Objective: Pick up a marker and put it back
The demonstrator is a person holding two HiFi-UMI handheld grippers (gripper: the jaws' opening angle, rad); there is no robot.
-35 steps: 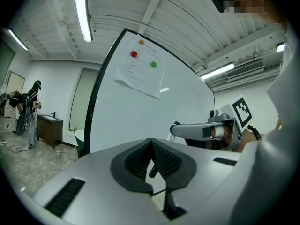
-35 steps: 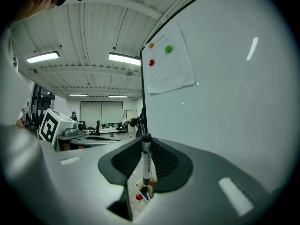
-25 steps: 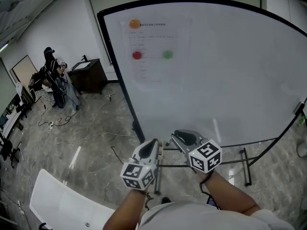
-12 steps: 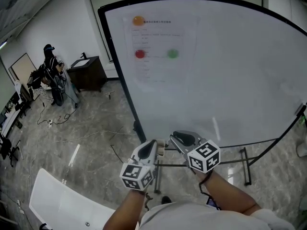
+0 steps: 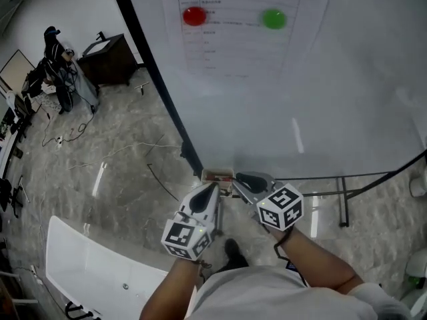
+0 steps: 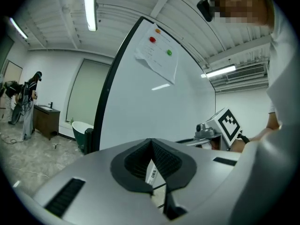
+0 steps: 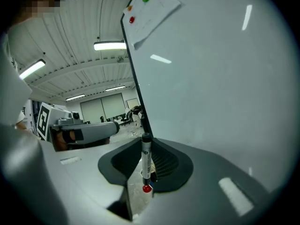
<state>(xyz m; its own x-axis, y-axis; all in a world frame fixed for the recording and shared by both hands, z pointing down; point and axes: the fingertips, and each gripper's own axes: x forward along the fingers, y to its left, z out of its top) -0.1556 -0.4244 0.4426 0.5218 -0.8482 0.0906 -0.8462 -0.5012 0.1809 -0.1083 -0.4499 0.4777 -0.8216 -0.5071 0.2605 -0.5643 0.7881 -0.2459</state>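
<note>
A dark marker (image 7: 146,161) with a white label stands upright between the pads of my right gripper (image 7: 146,146), which is shut on it. A small red tip shows at the marker's lower end. In the head view my right gripper (image 5: 237,179) points at a small box (image 5: 217,176) by the whiteboard's (image 5: 320,99) bottom left corner. My left gripper (image 5: 215,189) sits just left of it, tips together and holding nothing. Past its jaws (image 6: 151,144) the printed white box (image 6: 151,172) shows.
A paper sheet (image 5: 233,25) with red and green dots hangs on the board. The board's stand legs (image 5: 343,205) reach over the floor at right. A white panel (image 5: 87,272) lies lower left. A person (image 5: 53,59), a dark cabinet (image 5: 110,59) and cables are far left.
The head view has tilted down and moved closer to the board's lower edge. Both grippers keep the same pose by the box.
</note>
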